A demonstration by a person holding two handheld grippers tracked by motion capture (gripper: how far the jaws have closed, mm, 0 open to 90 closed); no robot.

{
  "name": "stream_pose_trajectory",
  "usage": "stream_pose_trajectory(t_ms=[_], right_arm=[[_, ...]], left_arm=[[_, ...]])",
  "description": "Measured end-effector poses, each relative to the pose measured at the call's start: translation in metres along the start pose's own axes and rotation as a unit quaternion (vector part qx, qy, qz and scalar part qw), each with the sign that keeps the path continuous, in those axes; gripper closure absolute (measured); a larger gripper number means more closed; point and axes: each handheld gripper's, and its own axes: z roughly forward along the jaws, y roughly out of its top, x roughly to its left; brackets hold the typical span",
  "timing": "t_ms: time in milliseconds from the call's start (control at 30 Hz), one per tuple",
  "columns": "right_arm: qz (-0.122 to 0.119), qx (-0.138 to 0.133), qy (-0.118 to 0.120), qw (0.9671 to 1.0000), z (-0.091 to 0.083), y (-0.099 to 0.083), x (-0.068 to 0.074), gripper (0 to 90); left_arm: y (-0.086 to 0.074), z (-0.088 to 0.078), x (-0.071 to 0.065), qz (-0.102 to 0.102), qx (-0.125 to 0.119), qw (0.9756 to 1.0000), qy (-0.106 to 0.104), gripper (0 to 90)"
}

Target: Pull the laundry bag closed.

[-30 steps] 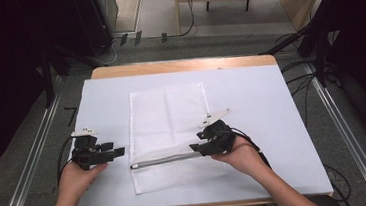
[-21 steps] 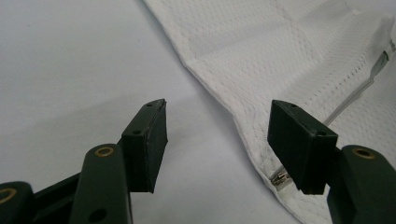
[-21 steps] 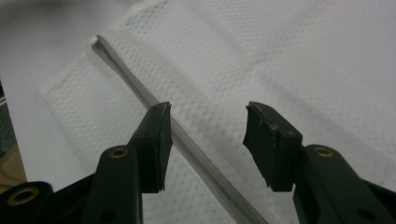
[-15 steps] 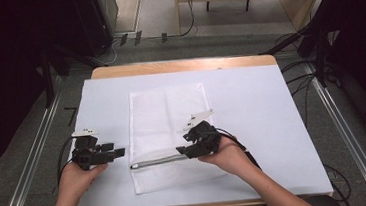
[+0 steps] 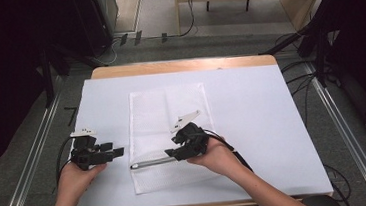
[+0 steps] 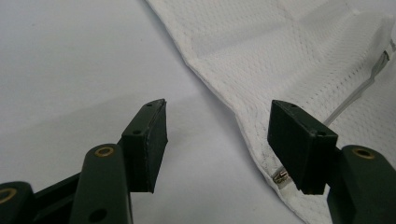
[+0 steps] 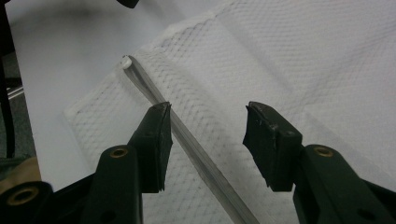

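The right gripper (image 5: 171, 154) hung with spread jaws over the mesh bag's (image 5: 167, 112) zipper (image 5: 151, 162), while the left gripper (image 5: 121, 152) gaped just beside the bag's edge.

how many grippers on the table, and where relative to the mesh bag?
2. The left gripper sits just off the left edge of the white mesh bag, jaws open. The right gripper is over the bag's zipper, jaws open astride it.
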Motion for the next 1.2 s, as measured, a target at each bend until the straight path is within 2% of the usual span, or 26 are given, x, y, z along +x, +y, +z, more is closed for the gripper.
stream_pose_trajectory(t_ms=[100, 533, 967, 1100, 1200], right_arm=[[-0.005, 0.0, 0.003, 1.0, 0.004, 0.002, 0.002, 52.7], [-0.01, 0.006, 0.016, 0.9998, 0.026, 0.012, 0.013, 56.2], [-0.018, 0.008, 0.05, 0.9985, 0.052, 0.018, 0.031, 65.8], [-0.015, 0.015, 0.055, 0.9983, 0.059, 0.018, 0.035, 67.0], [-0.014, 0.015, 0.067, 0.9975, 0.065, 0.018, 0.038, 67.4]], left_arm=[[0.0, -0.001, 0.002, -0.006, -0.001, 1.0, -0.001, 38.4], [-0.001, -0.002, 0.005, -0.007, 0.0, 1.0, 0.005, 38.5], [-0.001, -0.002, 0.006, -0.013, -0.002, 0.9999, -0.003, 38.6], [-0.001, -0.002, 0.006, -0.014, -0.002, 0.9999, -0.009, 40.6], [-0.002, -0.002, 0.005, -0.008, -0.005, 0.9999, -0.012, 43.7]])
